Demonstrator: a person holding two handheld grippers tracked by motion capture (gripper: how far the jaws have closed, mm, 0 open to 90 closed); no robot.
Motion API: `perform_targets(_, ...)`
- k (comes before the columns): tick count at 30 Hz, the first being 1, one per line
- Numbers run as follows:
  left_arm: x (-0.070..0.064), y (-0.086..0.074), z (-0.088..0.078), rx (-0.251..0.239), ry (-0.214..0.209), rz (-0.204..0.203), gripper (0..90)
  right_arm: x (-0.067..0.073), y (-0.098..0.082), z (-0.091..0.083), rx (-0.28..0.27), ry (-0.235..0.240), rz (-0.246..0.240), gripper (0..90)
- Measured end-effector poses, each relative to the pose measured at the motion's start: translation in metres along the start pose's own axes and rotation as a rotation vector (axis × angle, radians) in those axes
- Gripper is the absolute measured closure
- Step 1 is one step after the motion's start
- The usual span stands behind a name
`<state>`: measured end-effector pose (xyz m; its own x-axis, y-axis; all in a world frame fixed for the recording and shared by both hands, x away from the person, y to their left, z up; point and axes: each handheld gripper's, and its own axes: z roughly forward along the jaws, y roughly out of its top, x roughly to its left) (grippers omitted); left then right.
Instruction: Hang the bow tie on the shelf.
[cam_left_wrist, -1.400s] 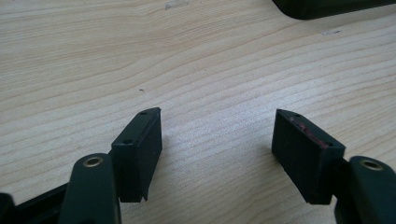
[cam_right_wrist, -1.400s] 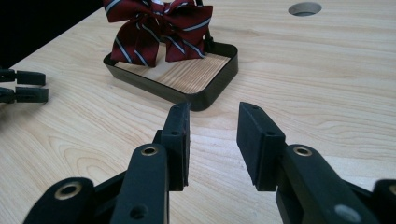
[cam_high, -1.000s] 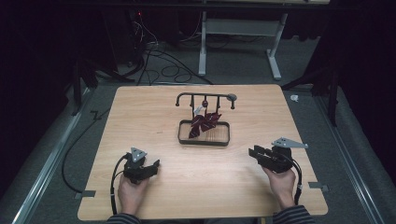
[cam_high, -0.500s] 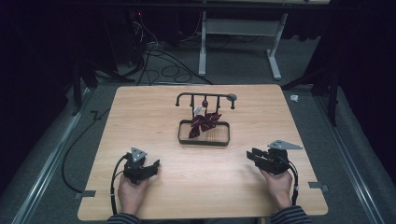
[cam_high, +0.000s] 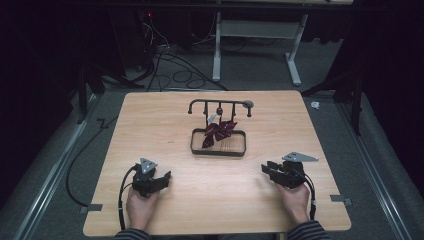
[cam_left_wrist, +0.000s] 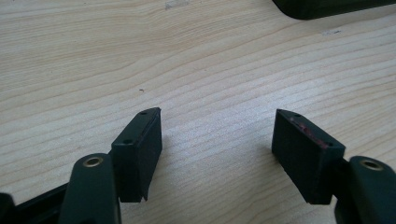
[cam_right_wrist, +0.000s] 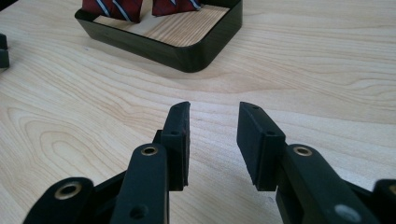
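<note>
Pale wooden worktop (cam_high: 150, 120) with rounded corners, set on grey carpet (cam_high: 60, 160). Beyond its far edge, tangled black cables (cam_high: 165, 55) on the floor beside a white desk frame (cam_high: 295, 60). Small white scrap (cam_high: 314, 105) just off the far right corner. Grey tape tabs (cam_high: 340, 200) at the near corners.

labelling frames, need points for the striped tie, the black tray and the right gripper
striped tie (cam_high: 218, 132), high view, on the bunched red cloth.
black tray (cam_right_wrist: 187, 55), right gripper view, on its near corner wall.
right gripper (cam_right_wrist: 214, 122), right gripper view, midway between its open fingertips.
</note>
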<state>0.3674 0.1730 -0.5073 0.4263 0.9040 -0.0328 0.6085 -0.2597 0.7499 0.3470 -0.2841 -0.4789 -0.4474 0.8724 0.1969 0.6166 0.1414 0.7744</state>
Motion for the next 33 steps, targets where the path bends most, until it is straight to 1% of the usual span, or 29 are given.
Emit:
perform_targets(1,0.0,0.0,0.0,0.0,0.0,0.0,33.8,0.001,0.0,0.001,0.005,-0.002,0.0,66.2)
perform_targets(3,0.0,0.0,0.0,0.0,0.0,0.0,33.8,0.002,-0.001,0.004,0.014,-0.009,-0.018,66.2)
perform_targets(5,0.0,0.0,0.0,0.0,0.0,0.001,33.7,0.004,-0.002,0.006,0.026,-0.013,-0.024,66.2)
perform_targets(14,0.0,0.0,0.0,0.0,0.0,0.0,33.7,0.006,-0.005,0.013,0.041,-0.026,-0.054,65.9)
perform_targets(19,0.0,0.0,0.0,0.0,0.0,0.0,33.7,0.008,-0.006,0.017,0.046,-0.029,-0.057,65.8)
perform_targets(20,0.0,0.0,0.0,0.0,0.0,0.0,33.7,0.008,-0.007,0.018,0.046,-0.033,-0.069,65.9)
perform_targets(21,0.0,0.0,0.0,0.0,0.0,0.0,33.7,0.009,-0.007,0.018,0.05,-0.035,-0.064,65.8)
perform_targets(33,0.0,0.0,0.0,0.0,0.0,0.0,33.7,0.012,-0.012,0.026,0.068,-0.045,-0.085,65.0)
